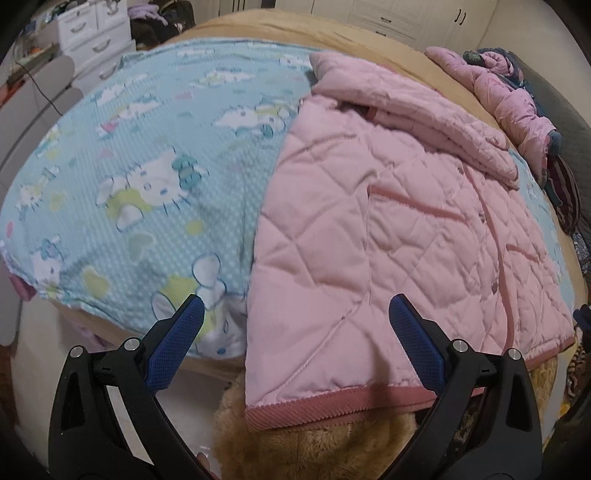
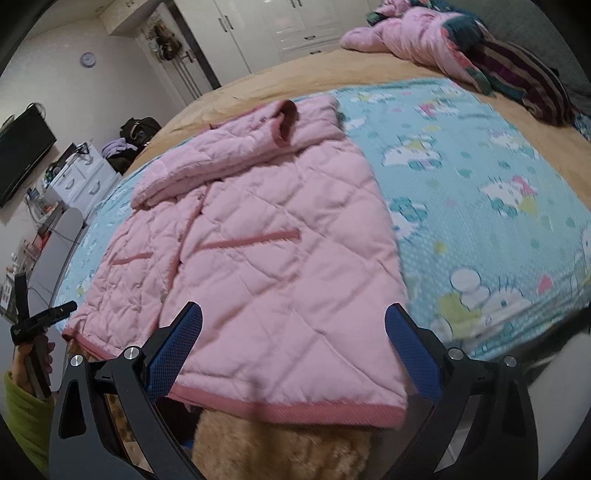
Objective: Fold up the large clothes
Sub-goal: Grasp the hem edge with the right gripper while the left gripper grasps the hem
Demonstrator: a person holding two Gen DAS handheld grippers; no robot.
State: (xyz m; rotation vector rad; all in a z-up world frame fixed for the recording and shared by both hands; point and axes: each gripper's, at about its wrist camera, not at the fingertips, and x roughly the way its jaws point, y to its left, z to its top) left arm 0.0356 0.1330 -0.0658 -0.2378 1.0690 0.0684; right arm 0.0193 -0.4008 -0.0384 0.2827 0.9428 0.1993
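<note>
A pink quilted jacket (image 1: 369,229) (image 2: 258,240) lies flat, front up, on a blue cartoon-print blanket (image 1: 147,166) (image 2: 480,184) spread over the bed. Its sleeves are folded across the chest, one darker cuff (image 2: 288,122) showing near the collar. The darker pink hem (image 1: 332,406) (image 2: 295,406) reaches the bed's near edge. My left gripper (image 1: 295,306) hovers open over the jacket's left hem corner, holding nothing. My right gripper (image 2: 293,310) hovers open over the right half of the hem, also holding nothing. In the right wrist view the left gripper (image 2: 40,317) shows at far left, held by a hand in a green sleeve.
A tan fleece bedspread (image 1: 314,454) (image 2: 280,450) hangs over the bed's near edge. A heap of pink and dark clothes (image 1: 509,96) (image 2: 424,37) lies at the far side. White drawers (image 1: 92,33) (image 2: 81,181), a television (image 2: 22,155) and wardrobes (image 2: 280,26) line the walls.
</note>
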